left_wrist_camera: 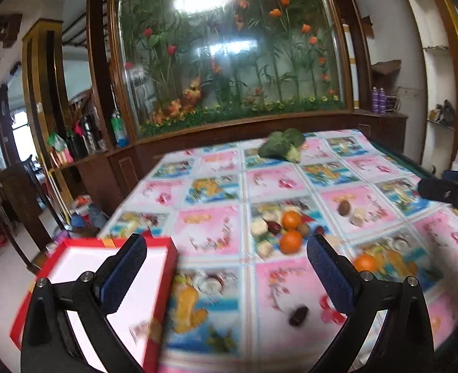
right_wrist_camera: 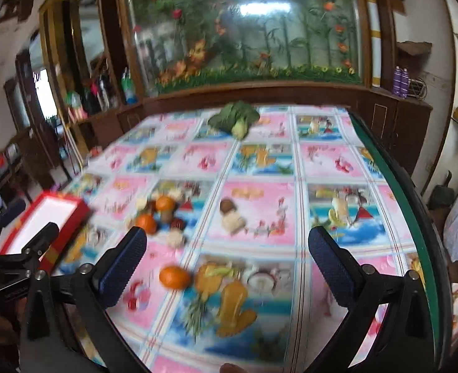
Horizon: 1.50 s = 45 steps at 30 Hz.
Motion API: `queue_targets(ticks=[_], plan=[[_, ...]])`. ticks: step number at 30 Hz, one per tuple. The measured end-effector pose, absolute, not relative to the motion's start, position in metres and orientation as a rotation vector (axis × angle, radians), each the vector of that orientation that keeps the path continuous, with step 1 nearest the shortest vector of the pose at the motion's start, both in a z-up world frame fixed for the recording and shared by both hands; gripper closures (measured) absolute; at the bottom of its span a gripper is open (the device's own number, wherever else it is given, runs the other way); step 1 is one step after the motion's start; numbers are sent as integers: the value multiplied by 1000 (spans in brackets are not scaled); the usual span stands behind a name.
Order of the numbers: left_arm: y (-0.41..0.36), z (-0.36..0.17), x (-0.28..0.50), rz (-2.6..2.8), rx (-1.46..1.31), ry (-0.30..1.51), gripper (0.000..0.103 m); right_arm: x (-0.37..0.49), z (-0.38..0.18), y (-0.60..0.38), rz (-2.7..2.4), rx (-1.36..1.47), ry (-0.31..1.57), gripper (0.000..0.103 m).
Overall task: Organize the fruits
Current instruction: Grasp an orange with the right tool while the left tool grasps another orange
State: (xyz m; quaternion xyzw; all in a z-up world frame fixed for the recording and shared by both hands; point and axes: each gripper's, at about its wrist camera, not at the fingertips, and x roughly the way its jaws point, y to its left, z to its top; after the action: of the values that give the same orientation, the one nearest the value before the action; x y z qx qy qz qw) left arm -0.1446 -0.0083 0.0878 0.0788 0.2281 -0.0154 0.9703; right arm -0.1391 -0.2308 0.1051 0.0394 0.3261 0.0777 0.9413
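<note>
My right gripper (right_wrist_camera: 227, 267) spread, empty; left gripper (left_wrist_camera: 227, 267) too. Lone orange (right_wrist_camera: 175, 277) right of red box (right_wrist_camera: 47, 217): light, round, rolls; pinch gently across middle.

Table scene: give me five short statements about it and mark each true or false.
1. The red box has a white inside and holds no fruit. True.
2. Both grippers are shut on oranges. False: the left gripper and the right gripper are both open and hold nothing.
3. A leafy green vegetable lies at the far side of the table. True.
4. All three oranges lie in one cluster. False: two lie together, and the third orange lies apart, nearer the grippers.
5. The tablecloth is plain white. False: it is patterned in pink and blue squares.
</note>
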Motion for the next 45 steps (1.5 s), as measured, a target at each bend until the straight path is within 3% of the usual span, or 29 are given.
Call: queue_targets(ticks=[2, 6, 17, 24, 34, 40, 45], plan=[[-9, 83, -149, -37, 150, 481, 0, -136, 92, -220, 182, 54, 715, 1], [-11, 73, -153, -48, 192, 513, 0, -126, 62, -189, 221, -63, 808, 21], [12, 86, -135, -39, 155, 553, 0, -97, 33, -153, 424, -63, 964, 39], [-2, 83, -95, -108, 222, 615, 1, -94, 25, -135, 569, -56, 1015, 66], [-30, 73, -46, -237, 397, 700, 1, -77, 31, -170, 598, 69, 959, 66], [-63, 51, -30, -320, 506, 773, 4, -64, 56, -256, 433, 378, 834, 67], [-78, 37, -18, -357, 534, 833, 26, -59, 54, -286, 358, 515, 814, 67]])
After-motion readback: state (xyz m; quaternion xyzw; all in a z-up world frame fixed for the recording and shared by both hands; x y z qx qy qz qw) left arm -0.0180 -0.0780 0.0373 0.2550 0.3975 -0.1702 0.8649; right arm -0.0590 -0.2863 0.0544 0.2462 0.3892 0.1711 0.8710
